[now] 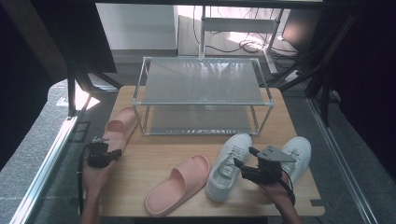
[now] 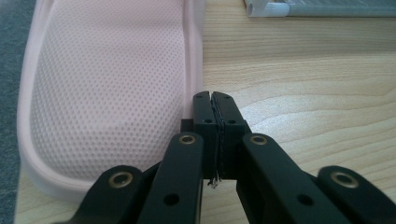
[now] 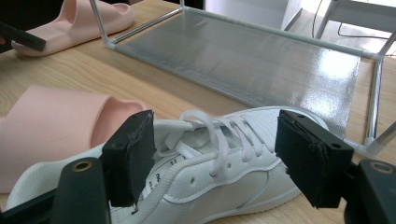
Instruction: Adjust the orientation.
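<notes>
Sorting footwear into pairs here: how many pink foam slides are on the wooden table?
2. One pink foam slide lies at the table's left edge beside the metal-framed shelf rack; the other pink foam slide lies near the front, left of a white lace-up sneaker.

Jaws: black, brass-ringed screw holes on left gripper (image 2: 215, 100)
Right gripper (image 1: 246, 160): black, grey three-cornered plate on top
Cable: black, trailing at lower left
</notes>
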{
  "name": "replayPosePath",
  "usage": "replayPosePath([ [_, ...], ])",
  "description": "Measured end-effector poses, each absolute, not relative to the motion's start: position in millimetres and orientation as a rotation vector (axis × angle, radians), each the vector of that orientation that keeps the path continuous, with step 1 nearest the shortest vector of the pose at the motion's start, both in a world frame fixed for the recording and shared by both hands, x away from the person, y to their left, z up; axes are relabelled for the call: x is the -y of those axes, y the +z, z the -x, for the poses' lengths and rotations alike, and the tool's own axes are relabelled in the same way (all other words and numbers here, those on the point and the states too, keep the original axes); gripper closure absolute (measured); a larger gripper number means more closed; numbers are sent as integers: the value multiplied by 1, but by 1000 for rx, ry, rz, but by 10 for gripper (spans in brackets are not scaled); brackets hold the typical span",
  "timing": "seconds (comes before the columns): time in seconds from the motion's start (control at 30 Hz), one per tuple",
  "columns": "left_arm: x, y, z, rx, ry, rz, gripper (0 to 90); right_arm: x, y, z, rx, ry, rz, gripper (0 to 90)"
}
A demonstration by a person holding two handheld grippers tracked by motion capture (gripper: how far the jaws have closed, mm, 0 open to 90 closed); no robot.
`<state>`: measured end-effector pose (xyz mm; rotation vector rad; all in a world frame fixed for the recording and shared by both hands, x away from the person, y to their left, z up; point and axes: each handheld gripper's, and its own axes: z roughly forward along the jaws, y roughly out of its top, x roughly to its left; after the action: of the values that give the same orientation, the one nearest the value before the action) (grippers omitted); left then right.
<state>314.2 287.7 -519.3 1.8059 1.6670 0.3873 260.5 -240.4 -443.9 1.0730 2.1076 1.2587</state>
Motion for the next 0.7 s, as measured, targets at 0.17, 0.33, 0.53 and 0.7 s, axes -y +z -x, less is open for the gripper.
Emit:
replayPosePath([
  [0.17,-291,-519,-314,-1675,391,-1808,890,241,-444,-261,-2105,1258,-1075,291],
  [0.33,-297,-519,-314,-1688,392,-1795,887,241,-444,-260,-2103,1258,-1078,291],
  [0.53,-298,-519,-314,-1684,390,-1795,874,241,-444,-259,-2103,1257,-1076,291],
  [0.7,-293,-511,-312,-1636,404,-1783,830,242,-444,-260,-2100,1255,-1079,291],
])
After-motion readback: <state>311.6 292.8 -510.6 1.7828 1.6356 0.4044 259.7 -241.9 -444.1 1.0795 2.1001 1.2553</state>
